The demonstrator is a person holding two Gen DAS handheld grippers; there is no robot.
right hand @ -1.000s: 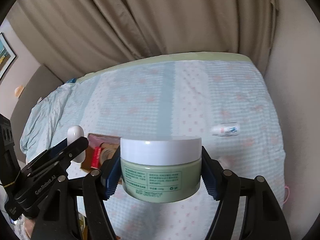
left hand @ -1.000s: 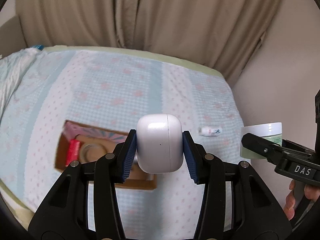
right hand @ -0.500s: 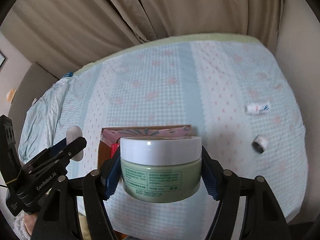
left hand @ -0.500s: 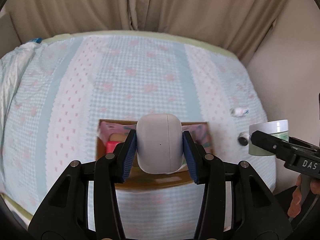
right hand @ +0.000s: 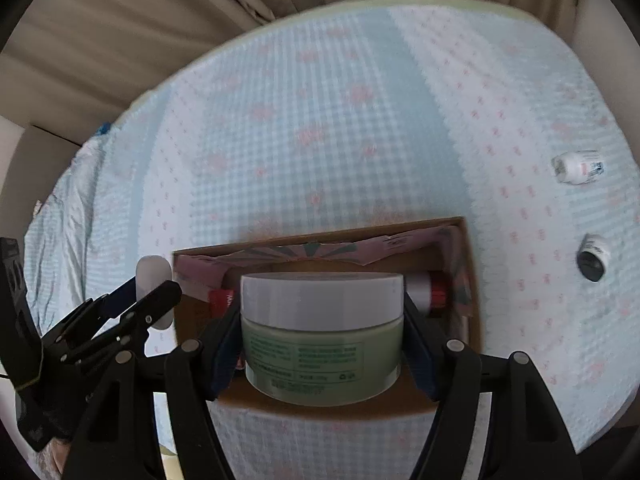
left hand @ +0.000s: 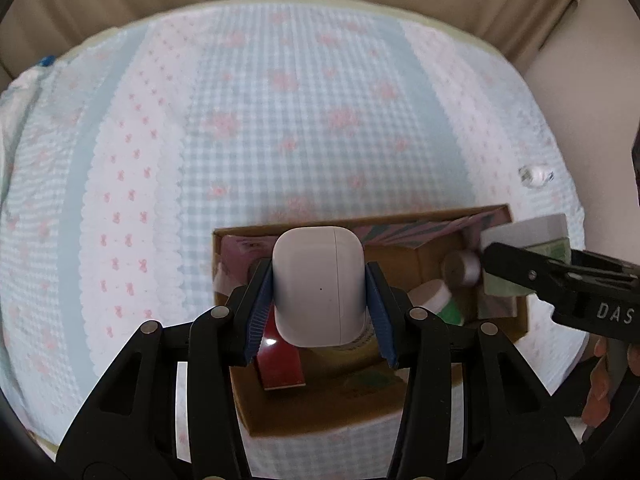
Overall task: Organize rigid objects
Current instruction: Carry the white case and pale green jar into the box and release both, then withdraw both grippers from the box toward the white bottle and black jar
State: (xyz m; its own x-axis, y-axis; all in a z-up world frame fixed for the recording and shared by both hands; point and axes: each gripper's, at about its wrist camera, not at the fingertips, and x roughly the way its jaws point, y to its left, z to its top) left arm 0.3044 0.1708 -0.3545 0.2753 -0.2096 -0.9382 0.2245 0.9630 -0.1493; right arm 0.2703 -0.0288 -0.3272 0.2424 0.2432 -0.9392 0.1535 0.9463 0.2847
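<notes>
Both grippers have been lowered from above the bed to directly over the cardboard box, which now fills the lower view. A white earbud case is clamped in the left gripper, and a green cream jar is gripped by the right gripper. Placement into the box is judged imminent; room must be found among the items already inside. 2 small bottles are left on the bedspread.

Soft daylight, motion blur, fisheye warp
</notes>
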